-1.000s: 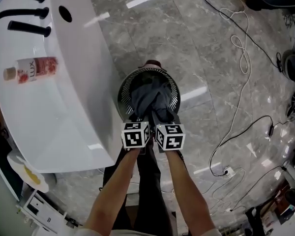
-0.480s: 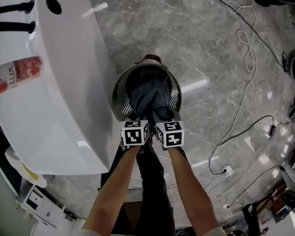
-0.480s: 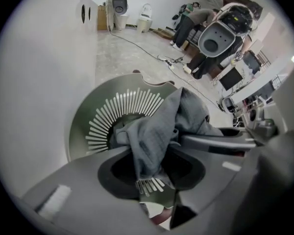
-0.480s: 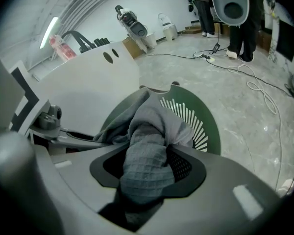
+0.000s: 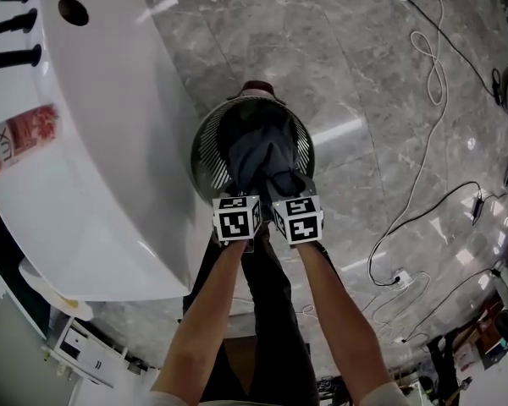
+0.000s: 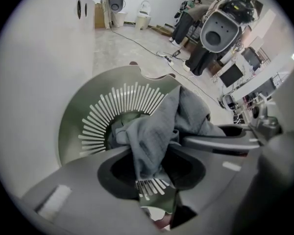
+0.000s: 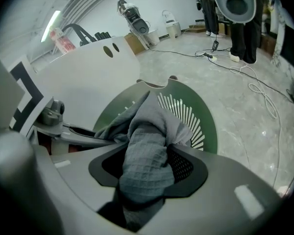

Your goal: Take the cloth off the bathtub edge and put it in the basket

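The grey cloth (image 5: 258, 155) hangs into the round green slatted basket (image 5: 205, 146) on the floor beside the white bathtub (image 5: 93, 142). My left gripper (image 5: 242, 196) and right gripper (image 5: 286, 193) sit side by side over the basket's near rim. In the left gripper view the left gripper (image 6: 149, 166) is shut on a thin fold of cloth (image 6: 154, 131) above the basket (image 6: 78, 126). In the right gripper view a thick bunch of cloth (image 7: 147, 151) fills the right gripper (image 7: 147, 176). Its jaws have just been opening, and the cloth is still pinched between them, above the basket (image 7: 203, 119).
A pink-labelled bottle (image 5: 17, 138) lies on the tub's rim at the left, near black taps (image 5: 13, 57). White cables (image 5: 427, 66) trail over the grey marble floor at the right. The person's legs (image 5: 267, 311) stand just behind the basket.
Both grippers have sunk toward the basket with the cloth, which now lies deeper in it. The head view has shifted, so the tub and bottle sit further left.
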`<state>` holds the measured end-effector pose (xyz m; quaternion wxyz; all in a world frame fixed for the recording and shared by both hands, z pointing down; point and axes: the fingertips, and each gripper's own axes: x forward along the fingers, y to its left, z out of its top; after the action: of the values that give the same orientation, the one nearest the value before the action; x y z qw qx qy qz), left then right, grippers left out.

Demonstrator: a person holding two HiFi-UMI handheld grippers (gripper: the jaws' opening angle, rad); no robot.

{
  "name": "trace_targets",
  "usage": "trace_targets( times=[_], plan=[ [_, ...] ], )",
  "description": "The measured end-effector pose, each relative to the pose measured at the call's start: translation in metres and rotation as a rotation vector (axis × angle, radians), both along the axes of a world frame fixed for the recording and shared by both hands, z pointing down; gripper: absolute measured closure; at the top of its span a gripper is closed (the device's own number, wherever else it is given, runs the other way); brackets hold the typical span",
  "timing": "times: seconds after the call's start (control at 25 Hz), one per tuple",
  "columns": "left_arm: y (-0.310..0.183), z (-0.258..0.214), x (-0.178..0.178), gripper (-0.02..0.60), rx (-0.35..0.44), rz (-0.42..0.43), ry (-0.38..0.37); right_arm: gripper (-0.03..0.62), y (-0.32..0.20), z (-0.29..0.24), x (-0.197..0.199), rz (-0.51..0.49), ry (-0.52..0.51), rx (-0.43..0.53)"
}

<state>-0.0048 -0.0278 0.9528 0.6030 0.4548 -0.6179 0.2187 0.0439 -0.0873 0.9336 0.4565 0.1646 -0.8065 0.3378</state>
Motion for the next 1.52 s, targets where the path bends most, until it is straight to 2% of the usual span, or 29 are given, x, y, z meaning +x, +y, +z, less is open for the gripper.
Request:
trace_targets(
  times=[0.2, 0.4, 0.52, 0.92, 1.08, 1.32, 1.52],
  plan=[
    [0.001, -0.005, -0.008, 0.395, 0.007, -0.01, -0.01, 0.419, -0.006, -0.005, -0.007, -0.009, -0.008, 0.012],
    [0.004, -0.01, -0.015, 0.353, -0.014, 0.017, -0.032, 0.37, 0.001, -0.01, -0.009, -0.012, -0.003, -0.015],
    [0.007, -0.016, -0.018, 0.33, -0.013, 0.039, -0.037, 0.37, 0.006, -0.017, -0.01, -0.013, 0.0, -0.009],
    [0.005, -0.036, -0.011, 0.327, 0.03, 0.085, -0.029, 0.37, 0.012, -0.037, -0.003, 0.071, 0.001, 0.024],
    [0.01, -0.051, -0.011, 0.327, 0.064, 0.075, -0.006, 0.37, 0.022, -0.051, 0.001, 0.091, 0.006, 0.055],
    [0.003, -0.094, -0.009, 0.327, 0.131, 0.133, -0.004, 0.37, 0.036, -0.095, 0.009, 0.186, -0.001, 0.088],
    [0.001, -0.159, -0.001, 0.327, 0.179, 0.226, -0.002, 0.37, 0.046, -0.172, 0.02, 0.232, -0.017, 0.157]
  ],
)
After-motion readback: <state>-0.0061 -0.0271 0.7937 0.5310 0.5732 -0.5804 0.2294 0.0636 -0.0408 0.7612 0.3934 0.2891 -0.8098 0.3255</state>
